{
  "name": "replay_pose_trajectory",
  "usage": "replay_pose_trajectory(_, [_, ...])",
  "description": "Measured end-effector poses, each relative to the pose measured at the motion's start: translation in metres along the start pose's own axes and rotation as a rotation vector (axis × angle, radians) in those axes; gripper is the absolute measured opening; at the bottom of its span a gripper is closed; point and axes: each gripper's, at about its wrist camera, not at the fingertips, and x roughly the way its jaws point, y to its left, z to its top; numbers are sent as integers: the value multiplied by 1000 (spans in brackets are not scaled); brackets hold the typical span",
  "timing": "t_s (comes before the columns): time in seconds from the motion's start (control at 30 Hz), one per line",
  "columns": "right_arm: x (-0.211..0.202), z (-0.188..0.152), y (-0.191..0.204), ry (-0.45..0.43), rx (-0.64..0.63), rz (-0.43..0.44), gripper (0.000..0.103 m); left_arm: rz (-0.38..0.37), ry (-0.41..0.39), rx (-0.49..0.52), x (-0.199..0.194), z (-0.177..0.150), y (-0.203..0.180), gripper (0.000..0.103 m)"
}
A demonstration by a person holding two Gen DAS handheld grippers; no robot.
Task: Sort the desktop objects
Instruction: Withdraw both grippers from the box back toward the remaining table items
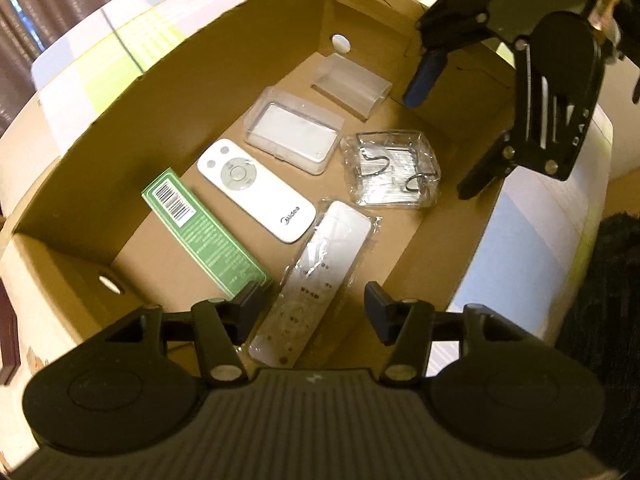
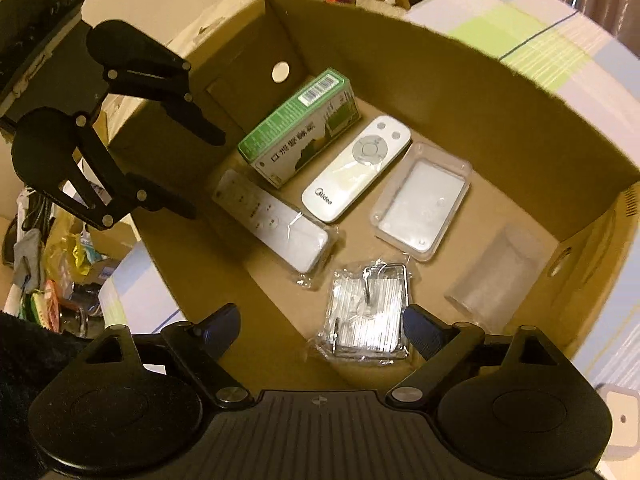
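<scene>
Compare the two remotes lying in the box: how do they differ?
The Midea remote is bare; the long remote is sealed in clear plastic. The Midea remote is shorter, with rounded ends and a round dial; the long remote is slim with small button rows. Both are white and lie flat.

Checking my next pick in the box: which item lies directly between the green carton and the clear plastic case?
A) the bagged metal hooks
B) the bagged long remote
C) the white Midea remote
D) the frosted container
C: the white Midea remote lies on the box floor with the green carton on one side and the clear plastic case on the other.
</scene>
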Motion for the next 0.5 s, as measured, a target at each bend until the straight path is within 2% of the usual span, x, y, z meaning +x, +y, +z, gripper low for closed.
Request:
replay_pose_trajectory(0.2, [-13,-12,18,-39,-17,-64,91,44,-22,-49,-15,-4,-11,60])
replay_pose_trajectory(0.5, [-23,-26,33,-106,-30,-107,91,130,-60,-95,-38,-9,-31,62])
